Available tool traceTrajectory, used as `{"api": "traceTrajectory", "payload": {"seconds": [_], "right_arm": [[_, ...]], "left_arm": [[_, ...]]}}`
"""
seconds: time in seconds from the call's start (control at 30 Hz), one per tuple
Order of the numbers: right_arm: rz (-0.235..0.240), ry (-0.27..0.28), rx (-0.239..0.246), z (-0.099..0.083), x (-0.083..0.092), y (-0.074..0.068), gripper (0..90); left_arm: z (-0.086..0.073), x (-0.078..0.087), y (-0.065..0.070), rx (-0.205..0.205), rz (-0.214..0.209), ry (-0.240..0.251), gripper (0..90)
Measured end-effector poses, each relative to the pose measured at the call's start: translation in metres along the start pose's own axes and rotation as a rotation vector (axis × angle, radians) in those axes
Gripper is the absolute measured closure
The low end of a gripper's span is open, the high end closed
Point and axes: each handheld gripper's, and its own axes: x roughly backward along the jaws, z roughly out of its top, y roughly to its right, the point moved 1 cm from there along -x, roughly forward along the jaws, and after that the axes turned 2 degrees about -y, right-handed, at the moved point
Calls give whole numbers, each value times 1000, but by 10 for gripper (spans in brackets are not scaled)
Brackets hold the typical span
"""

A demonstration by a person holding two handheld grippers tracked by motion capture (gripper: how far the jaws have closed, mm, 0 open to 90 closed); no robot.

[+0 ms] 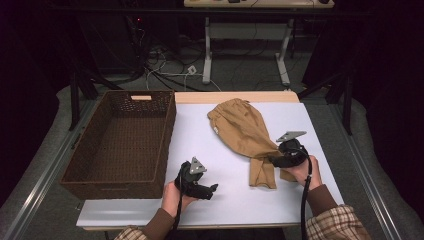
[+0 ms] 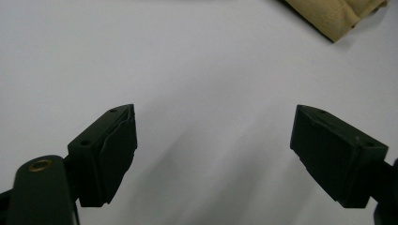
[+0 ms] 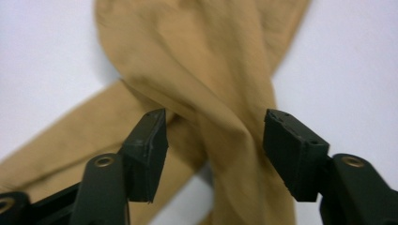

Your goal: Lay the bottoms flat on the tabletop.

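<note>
A tan pair of trousers (image 1: 242, 130) lies crumpled on the white table (image 1: 200, 135), waistband far and legs folded toward the near edge. My right gripper (image 1: 272, 161) sits at the garment's near right side. In the right gripper view its jaws stand apart around a twisted fold of the trousers (image 3: 202, 70), and the pads do not press on the cloth; the right gripper (image 3: 213, 140) is open. My left gripper (image 1: 212, 190) rests low over bare table near the front. The left gripper (image 2: 213, 145) is open and empty, with a corner of the trousers (image 2: 338, 14) at the top right.
A dark brown woven basket (image 1: 169, 135) stands along the table's left side with nothing inside it. A wooden strip runs along the table's far edge. Beyond it are cables and the white legs of another table on the floor.
</note>
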Motion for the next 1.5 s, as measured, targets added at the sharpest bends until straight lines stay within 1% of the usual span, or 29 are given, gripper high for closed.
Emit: {"api": "traceTrajectory", "payload": {"seconds": [0.07, 0.13, 0.17, 0.23, 0.3, 0.37, 0.43, 0.5, 0.6, 0.63, 0.7, 0.77, 0.83, 0.93, 1.0, 1.1, 1.17, 1.2, 1.23, 1.37, 1.47, 1.5], "right_arm": [[0, 4, 27, 5, -1, -6, 360], [12, 9, 59, 11, -5, -15, 357], [8, 3, 85, 14, -7, -19, 358], [12, -1, 118, 19, -12, -27, 371], [27, -8, 146, 25, -17, -34, 384], [39, -15, 163, 28, -23, -41, 384], [44, -33, 188, 30, -28, -45, 389], [45, -40, 197, 32, -33, -47, 446], [20, -44, 201, 32, -38, -47, 671], [17, -39, 196, 31, -39, -46, 744], [13, -27, 189, 29, -38, -43, 848], [-1, -5, 171, 27, -36, -40, 878], [-7, 8, 164, 27, -33, -38, 882], [-13, 39, 133, 26, -26, -32, 882], [-14, 66, 103, 25, -21, -27, 882], [-39, 101, 59, 23, -13, -16, 882], [-59, 124, 22, 20, -8, -6, 882], [-64, 128, 10, 19, -7, -3, 883], [-74, 132, -13, 17, -4, 3, 883], [-103, 151, -65, 10, 2, 18, 884], [-125, 148, -92, 7, 4, 26, 884], [-132, 139, -102, 6, 3, 28, 884]], "left_arm": [[0, 0, 0, 2, 0, -1, 149], [0, 0, 0, 2, 0, -1, 149], [0, 0, 0, 0, 0, -2, 150], [0, -1, 0, -1, -2, -2, 150], [0, -1, 0, -3, -2, -3, 149], [0, -2, 0, -3, -3, -5, 149], [0, -1, 0, -3, -3, -4, 149], [0, -2, 0, -1, -3, -5, 149], [0, -2, 0, -1, -3, -5, 149], [0, -1, 0, 0, -4, -4, 150], [0, -1, 0, -3, -3, -3, 150], [0, -1, 0, -4, -4, -2, 150], [0, -1, 0, -4, -6, -1, 150], [0, -1, 1, -3, -8, -1, 150], [0, -1, 1, -4, -8, -2, 150], [0, -1, 1, -3, -7, 0, 150], [0, 0, 1, -3, -5, 1, 150], [0, -1, 1, -3, -5, 0, 150], [0, -1, 1, -3, -7, -2, 150], [0, -2, 2, -9, -2, -9, 151], [2, -6, 5, -11, -6, -16, 152], [2, -8, 7, -14, -10, -17, 152]]}}
